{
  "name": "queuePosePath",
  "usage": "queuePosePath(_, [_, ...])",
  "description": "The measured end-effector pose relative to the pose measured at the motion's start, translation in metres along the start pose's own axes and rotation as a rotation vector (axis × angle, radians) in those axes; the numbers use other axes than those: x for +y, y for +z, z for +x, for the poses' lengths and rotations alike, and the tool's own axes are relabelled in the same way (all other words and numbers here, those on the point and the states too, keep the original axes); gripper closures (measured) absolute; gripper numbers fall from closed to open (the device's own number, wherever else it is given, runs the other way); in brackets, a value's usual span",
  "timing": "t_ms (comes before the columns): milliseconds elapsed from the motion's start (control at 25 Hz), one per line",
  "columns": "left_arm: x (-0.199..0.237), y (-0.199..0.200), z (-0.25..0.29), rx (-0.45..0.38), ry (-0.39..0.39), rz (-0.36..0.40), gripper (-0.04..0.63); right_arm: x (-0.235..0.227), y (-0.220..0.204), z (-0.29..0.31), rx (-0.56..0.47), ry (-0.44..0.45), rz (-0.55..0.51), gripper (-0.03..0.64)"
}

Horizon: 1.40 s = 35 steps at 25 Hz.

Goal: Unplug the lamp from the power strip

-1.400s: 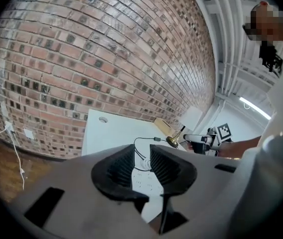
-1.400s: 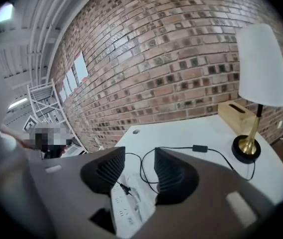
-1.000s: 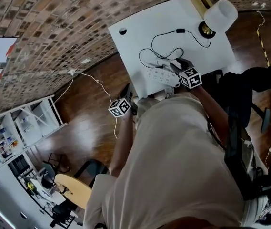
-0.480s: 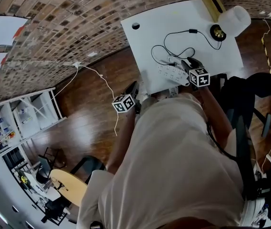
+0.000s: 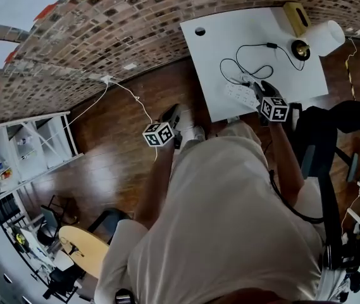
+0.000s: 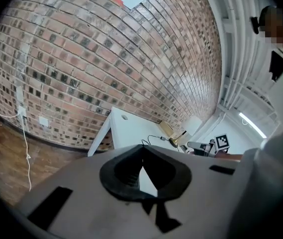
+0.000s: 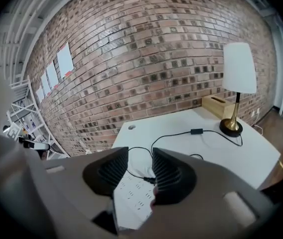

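Note:
The white power strip (image 5: 240,94) lies near the front edge of the white table (image 5: 230,27). A black cord (image 5: 249,52) loops from it to the brass lamp (image 5: 322,38) with a white shade. My right gripper (image 5: 255,87) hovers over the strip, open. Its jaws have just been closing, and nothing is pressed between them. In the right gripper view the strip (image 7: 129,195) and the black plug (image 7: 150,180) show through the gap of the gripper (image 7: 140,171). The lamp (image 7: 238,68) stands far right. My left gripper (image 5: 172,114) is shut and empty, off the table over the floor, and its closed tips (image 6: 142,163) face the table (image 6: 126,133).
A wooden box (image 5: 295,18) sits behind the lamp. A brick wall (image 5: 104,30) backs the table. A white cable (image 5: 126,103) trails over the wood floor. White shelving (image 5: 21,151) stands at left, a black chair (image 5: 322,144) at right and a round yellow stool (image 5: 85,249) behind.
My left gripper has moved left, away from the table's corner. The right gripper stays over the power strip, drawn back a little. The head view has swung, so the table sits further right.

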<state>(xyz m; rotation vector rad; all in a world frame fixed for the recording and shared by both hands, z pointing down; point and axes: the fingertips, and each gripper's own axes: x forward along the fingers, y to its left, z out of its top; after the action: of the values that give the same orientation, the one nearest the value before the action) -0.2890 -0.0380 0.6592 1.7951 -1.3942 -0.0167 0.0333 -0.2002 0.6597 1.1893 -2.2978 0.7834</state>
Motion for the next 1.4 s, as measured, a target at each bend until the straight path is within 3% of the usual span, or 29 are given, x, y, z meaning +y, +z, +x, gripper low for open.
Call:
queuePosePath(280, [0.026, -0.013, -0.02, 0.043, -0.063, 0.034, 0.591, 0.053, -0.039, -0.021, -0.016, -0.022, 0.021, 0.483])
queuePosePath(520, [0.006, -0.024, -0.036, 0.076, -0.135, 0.076, 0.591, 0.067, -0.085, -0.05, 0.006, -0.075, 0.089, 0.489])
queuePosePath(720, [0.002, -0.03, -0.038, 0.115, -0.186, 0.103, 0.591, 0.079, -0.094, -0.057, -0.004, -0.094, 0.085, 0.492])
queuePosePath(960, [-0.012, -0.06, -0.042, 0.196, -0.226, 0.194, 0.591, 0.085, -0.113, -0.069, -0.007, -0.085, 0.088, 0.496])
queuePosePath(1160, [-0.032, -0.055, -0.058, 0.163, -0.206, 0.233, 0.591, 0.076, -0.115, -0.079, 0.003, -0.066, 0.093, 0.503])
queuePosePath(1400, [-0.058, -0.071, -0.077, 0.088, -0.177, 0.208, 0.591, 0.077, -0.079, -0.091, -0.041, 0.014, -0.002, 0.506])
